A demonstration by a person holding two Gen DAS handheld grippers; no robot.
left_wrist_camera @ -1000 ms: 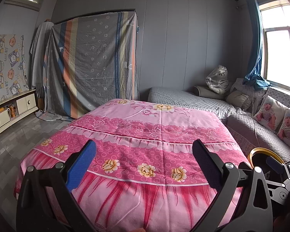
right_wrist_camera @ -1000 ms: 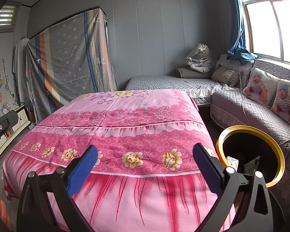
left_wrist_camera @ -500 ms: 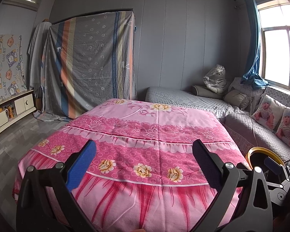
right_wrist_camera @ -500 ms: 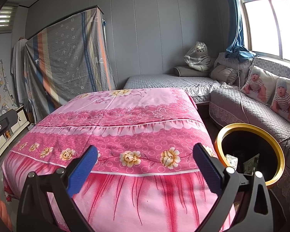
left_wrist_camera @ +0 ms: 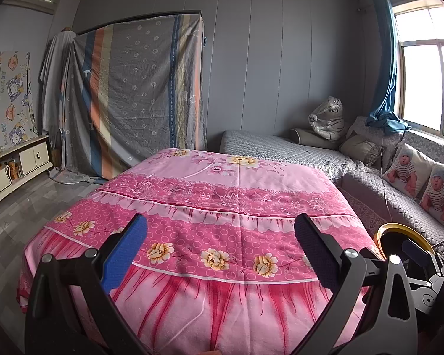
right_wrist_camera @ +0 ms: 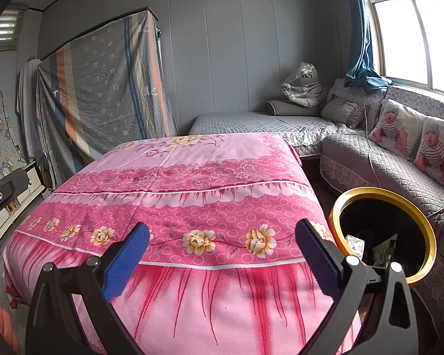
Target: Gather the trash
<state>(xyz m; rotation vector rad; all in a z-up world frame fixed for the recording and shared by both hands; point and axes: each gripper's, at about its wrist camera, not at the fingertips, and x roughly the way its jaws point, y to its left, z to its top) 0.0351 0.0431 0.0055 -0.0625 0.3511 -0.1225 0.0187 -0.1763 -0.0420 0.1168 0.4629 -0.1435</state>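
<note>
A black trash bin with a gold rim [right_wrist_camera: 339,207] stands on the floor right of the bed, with paper scraps [right_wrist_camera: 383,250] inside. Its rim also shows in the left wrist view [left_wrist_camera: 399,227], partly hidden by the other gripper. My left gripper [left_wrist_camera: 220,247] is open and empty, held over the near end of the pink floral bedspread [left_wrist_camera: 222,195]. My right gripper [right_wrist_camera: 222,245] is open and empty too, over the same bedspread [right_wrist_camera: 192,183], with the bin just to its right. No trash shows on the bedspread.
A grey quilted sofa [right_wrist_camera: 384,165] with baby-print pillows [right_wrist_camera: 393,131] runs along the right wall under a window. A striped sheet [left_wrist_camera: 133,94] covers furniture at the back left. A white low cabinet [left_wrist_camera: 11,165] stands at the left, on grey floor [left_wrist_camera: 17,216].
Both grippers have drifted slightly back and left from the bed, so the bed sits a little further right in view. Both stay open and empty.
</note>
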